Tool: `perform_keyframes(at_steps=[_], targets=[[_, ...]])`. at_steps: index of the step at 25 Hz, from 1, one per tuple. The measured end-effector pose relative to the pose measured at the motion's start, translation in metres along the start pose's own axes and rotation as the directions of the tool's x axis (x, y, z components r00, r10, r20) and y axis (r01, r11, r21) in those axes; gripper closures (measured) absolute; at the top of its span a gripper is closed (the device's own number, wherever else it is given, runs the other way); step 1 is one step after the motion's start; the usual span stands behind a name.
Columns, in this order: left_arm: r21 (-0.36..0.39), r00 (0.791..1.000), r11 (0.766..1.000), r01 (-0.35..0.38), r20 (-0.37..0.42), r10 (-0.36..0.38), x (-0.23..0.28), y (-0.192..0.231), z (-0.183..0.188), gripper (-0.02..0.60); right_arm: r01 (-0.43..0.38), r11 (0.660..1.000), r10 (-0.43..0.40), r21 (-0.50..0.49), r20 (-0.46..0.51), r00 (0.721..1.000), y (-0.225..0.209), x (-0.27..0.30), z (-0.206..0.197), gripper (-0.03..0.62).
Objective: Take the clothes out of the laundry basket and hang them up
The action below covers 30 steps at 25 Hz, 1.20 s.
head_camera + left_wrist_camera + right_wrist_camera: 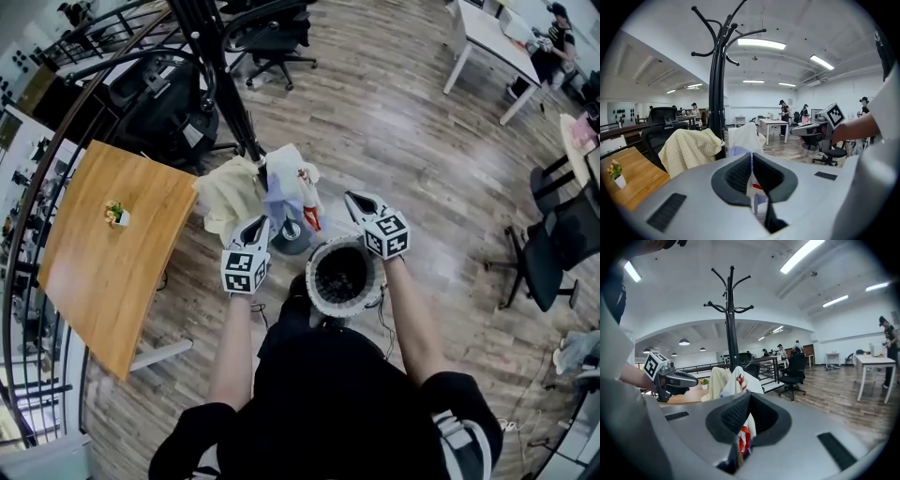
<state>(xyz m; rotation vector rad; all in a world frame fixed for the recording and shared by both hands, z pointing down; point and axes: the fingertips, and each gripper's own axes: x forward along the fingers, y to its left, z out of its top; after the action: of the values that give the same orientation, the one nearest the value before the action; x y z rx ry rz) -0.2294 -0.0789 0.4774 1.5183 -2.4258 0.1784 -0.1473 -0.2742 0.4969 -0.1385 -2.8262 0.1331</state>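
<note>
the left gripper (257, 226) and right gripper (355, 200) are held out side by side on bare forearms, each with its jaws together. between them and just below sits the round white laundry basket (317, 295), dark inside. at the left gripper's tip, touching it, hangs a white and lilac garment (286, 183) with a red mark, bunched against the black coat stand (225, 89). the right gripper's tip lies just beside that cloth. a cream garment (228, 192) is draped ahead of the left gripper, to its outer side. further out on that side stands a wooden table (103, 272) with a small potted plant (116, 214). far beyond the right gripper is a white table (487, 37).
</note>
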Motion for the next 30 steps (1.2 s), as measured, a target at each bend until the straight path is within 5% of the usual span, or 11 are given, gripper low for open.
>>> perform_keyframes(at_steps=[30], targets=[[-0.021,0.999,0.999,-0.024,0.023,0.025,-0.039,-0.011,-0.011,0.552,0.016,0.999,-0.018,-0.036,-0.047,0.999,0.018,-0.065,-0.027,0.588]])
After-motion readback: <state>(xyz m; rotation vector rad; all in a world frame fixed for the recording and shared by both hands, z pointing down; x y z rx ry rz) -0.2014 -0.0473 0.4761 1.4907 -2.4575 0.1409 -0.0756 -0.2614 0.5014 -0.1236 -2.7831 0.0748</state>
